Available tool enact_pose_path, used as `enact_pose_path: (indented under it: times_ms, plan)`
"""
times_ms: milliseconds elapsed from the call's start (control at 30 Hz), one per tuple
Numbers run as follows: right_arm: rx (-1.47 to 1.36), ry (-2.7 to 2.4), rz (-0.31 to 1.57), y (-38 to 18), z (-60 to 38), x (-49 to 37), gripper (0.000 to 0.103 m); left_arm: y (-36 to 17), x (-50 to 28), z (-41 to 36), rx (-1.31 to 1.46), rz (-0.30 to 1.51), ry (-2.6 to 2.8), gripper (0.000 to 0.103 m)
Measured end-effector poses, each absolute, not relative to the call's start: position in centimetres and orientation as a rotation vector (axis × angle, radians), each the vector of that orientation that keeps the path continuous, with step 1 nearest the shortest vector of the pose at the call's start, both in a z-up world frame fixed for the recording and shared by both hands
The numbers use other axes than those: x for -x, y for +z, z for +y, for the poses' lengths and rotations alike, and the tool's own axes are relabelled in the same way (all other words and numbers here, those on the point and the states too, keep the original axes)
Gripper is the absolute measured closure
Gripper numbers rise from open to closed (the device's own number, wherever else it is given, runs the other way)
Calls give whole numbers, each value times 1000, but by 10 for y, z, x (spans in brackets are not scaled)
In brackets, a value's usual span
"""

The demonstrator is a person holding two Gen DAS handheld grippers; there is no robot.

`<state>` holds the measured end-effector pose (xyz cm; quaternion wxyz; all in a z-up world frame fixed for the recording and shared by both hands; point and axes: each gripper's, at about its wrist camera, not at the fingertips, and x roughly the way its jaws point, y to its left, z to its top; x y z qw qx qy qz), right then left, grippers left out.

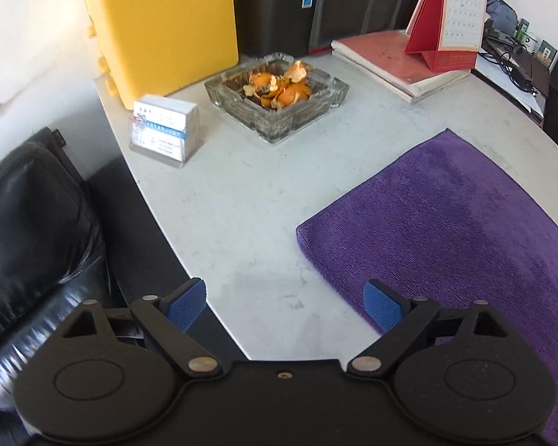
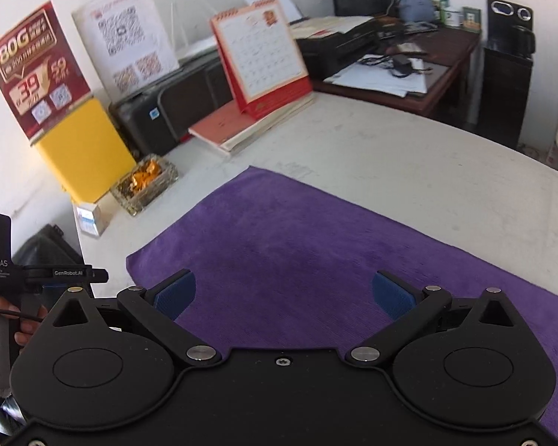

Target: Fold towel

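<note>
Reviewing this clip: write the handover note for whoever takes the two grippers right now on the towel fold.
Left gripper: open, empty, above the table beside the towel's left edge.
Right gripper: open, empty, over the near part of the purple towel.
Towel: spread flat on the white table, no fold visible.
Nearby: glass ashtray with orange peel, card holder, both clear of the towel.
Done: nothing visible yet.
Left: grasp the towel's edge or corners and fold it.

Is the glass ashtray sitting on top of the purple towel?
No, the glass ashtray stands on the bare white table, well apart from the purple towel.
</note>
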<state>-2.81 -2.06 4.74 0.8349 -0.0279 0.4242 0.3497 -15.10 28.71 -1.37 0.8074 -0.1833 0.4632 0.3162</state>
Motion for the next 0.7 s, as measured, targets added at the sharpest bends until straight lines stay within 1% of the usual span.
enact_pose_path:
  times_ms: [300, 700]
  plan:
    - [99, 745, 977, 38, 32, 24, 0, -25, 141, 290, 416, 1019, 642, 12]
    - [149, 844, 948, 41, 16, 14, 0, -13, 149, 240, 429, 1003, 715, 12]
